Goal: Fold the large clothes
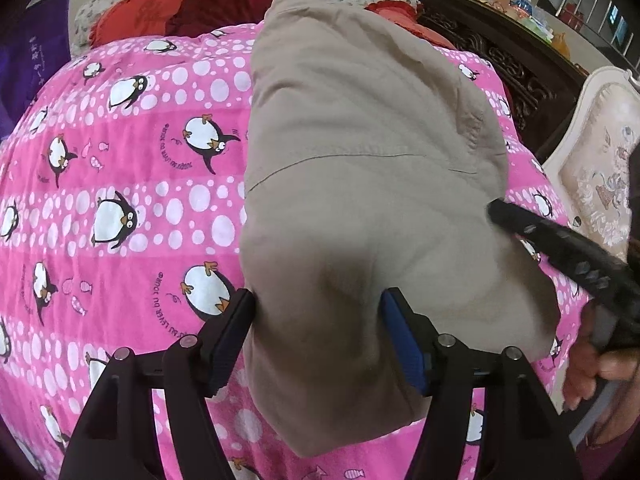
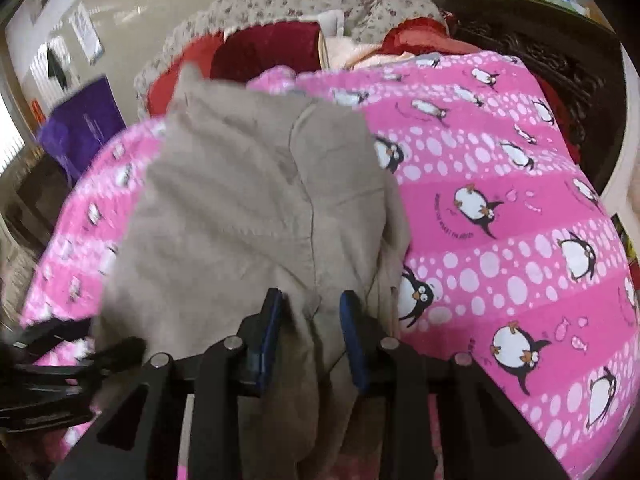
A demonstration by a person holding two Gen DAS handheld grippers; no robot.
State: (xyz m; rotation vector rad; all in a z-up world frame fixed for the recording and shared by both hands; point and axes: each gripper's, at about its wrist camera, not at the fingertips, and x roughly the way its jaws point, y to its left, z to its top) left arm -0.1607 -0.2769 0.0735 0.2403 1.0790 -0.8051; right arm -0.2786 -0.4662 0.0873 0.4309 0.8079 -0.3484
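Note:
Beige trousers (image 1: 360, 140) lie lengthwise on a pink penguin-print blanket (image 1: 140, 200), reaching from my grippers toward the far pillows. My left gripper (image 1: 318, 308) is open, its blue-padded fingers (image 1: 404, 340) set either side of a bunched near end of the cloth. My right gripper (image 2: 312, 308) is open too, with a raised fold of the trousers (image 2: 260, 200) passing between its fingers (image 2: 354, 332). The right gripper also shows in the left wrist view (image 1: 560, 248) at the trousers' right edge, held by a hand (image 1: 588, 364).
Red cushions (image 1: 180, 4) and a floral pillow (image 2: 320, 0) lie at the far end. A dark carved wooden frame (image 1: 520, 76) runs along the right. A cream upholstered chair (image 1: 600, 152) stands at the right. A purple bag (image 2: 84, 128) stands at the left.

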